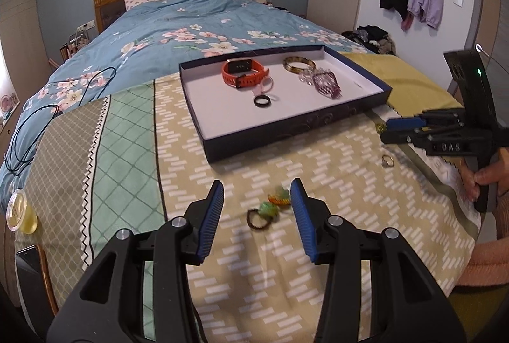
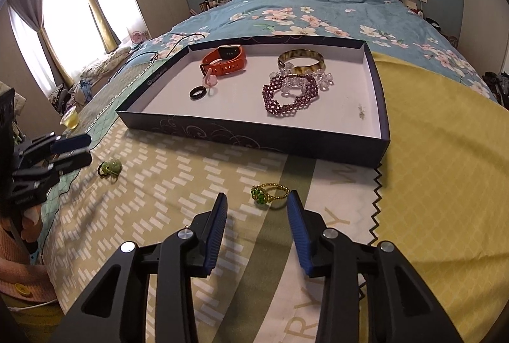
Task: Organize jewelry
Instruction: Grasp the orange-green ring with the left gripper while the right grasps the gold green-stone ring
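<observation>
A dark blue tray [image 1: 286, 139] [image 2: 254, 136] on the bed holds an orange watch [image 1: 243, 72], a tortoiseshell bangle [image 2: 300, 60], a purple beaded bracelet [image 2: 289, 95] and a black ring [image 2: 198, 92]. My left gripper [image 1: 257, 190] is open just above the bedspread, its blue pads either side of a green and orange beaded piece on a dark band [image 1: 267, 209]. My right gripper [image 2: 257, 196] is open too. A gold ring with green beads [image 2: 270, 195] lies between its tips, close to the right pad. Another small ring [image 1: 387, 161] lies on the spread.
A cup of yellow liquid [image 1: 22, 209] stands at the bed's left edge, with a phone [image 1: 28, 257] near it and black cables [image 1: 47, 111] beyond. A yellow cloth [image 2: 445, 184] covers the right side. A hand [image 1: 480, 181] grips the right tool.
</observation>
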A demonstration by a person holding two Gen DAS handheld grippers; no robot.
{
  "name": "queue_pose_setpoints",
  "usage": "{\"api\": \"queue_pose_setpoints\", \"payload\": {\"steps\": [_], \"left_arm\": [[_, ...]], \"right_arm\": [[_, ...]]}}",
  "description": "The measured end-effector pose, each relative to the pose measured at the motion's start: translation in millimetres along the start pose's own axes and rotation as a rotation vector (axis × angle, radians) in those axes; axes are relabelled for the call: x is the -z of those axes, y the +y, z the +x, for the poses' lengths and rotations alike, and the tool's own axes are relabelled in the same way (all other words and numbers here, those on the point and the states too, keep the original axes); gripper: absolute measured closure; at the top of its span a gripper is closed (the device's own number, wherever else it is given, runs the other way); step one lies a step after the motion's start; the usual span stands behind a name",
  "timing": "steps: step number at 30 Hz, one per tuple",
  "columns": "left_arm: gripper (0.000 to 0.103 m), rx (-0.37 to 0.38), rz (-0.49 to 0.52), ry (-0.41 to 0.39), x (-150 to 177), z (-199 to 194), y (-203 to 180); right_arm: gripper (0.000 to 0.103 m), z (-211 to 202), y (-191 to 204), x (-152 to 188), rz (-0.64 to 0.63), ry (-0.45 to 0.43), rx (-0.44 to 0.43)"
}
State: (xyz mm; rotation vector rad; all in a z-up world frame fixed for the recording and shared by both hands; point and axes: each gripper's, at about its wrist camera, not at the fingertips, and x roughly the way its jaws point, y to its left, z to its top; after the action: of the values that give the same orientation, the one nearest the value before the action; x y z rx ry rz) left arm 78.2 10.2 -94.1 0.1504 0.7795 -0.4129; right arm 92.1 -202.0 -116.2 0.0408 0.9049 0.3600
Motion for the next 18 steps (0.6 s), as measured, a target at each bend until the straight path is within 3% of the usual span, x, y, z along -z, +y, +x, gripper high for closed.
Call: {"api": "queue_pose_setpoints", "payload": {"steps": [18], "left_arm": [[0.06, 0.032, 0.067, 0.051, -3.4, 22.9, -17.1]], "right_arm": [[0.065, 0.0, 0.9, 0.2, 0.011, -0.006, 0.021]]}}
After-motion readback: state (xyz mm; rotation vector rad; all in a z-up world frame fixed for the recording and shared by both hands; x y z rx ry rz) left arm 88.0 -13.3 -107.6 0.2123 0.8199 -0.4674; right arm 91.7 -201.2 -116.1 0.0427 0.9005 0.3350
